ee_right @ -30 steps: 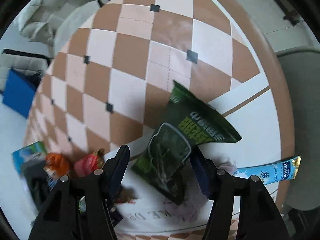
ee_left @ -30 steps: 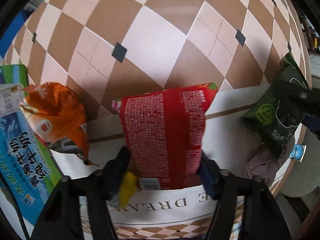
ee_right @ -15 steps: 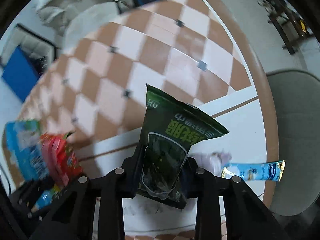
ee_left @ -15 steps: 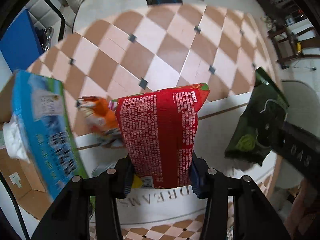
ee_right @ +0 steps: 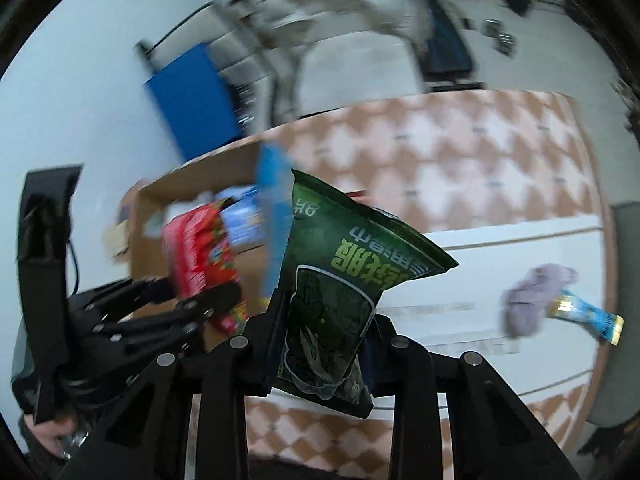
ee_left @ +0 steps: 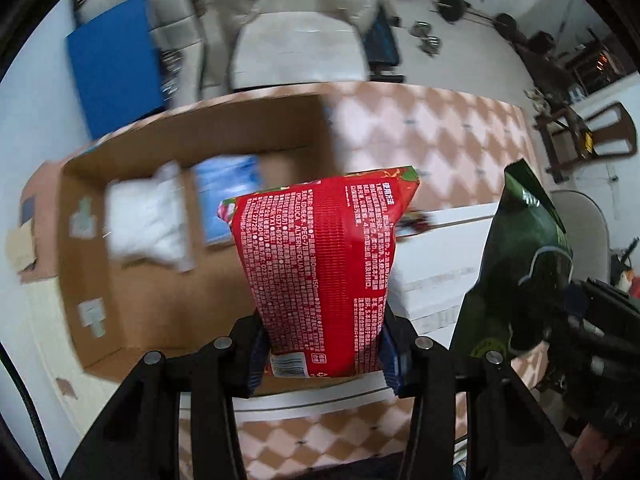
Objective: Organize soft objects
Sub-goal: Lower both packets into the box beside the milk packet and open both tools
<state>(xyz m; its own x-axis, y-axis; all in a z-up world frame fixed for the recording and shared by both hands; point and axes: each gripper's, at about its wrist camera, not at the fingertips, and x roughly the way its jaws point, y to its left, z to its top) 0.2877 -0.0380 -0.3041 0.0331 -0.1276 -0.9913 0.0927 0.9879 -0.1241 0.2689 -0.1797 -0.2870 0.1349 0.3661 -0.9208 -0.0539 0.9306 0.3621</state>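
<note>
Red packet (ee_left: pixel 324 276) stands upright, clenched at its lower end in the left claw (ee_left: pixel 322 354), over the open cardboard box (ee_left: pixel 168 280). The right claw (ee_right: pixel 320 354) grasps a dark green seaweed snack bag (ee_right: pixel 336 292) above the table (ee_right: pixel 500 272), where a purple cloth (ee_right: pixel 536 298) touches a blue sachet (ee_right: pixel 588 314).

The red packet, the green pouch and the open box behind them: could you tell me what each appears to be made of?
The red packet looks like glossy printed plastic film: it shines, creases and has a crimped top seal. The green pouch seems similar film, perhaps foil-lined, with sharp folds and sheen. The open box looks like plain brown cardboard, matte, with taped patches.
</note>
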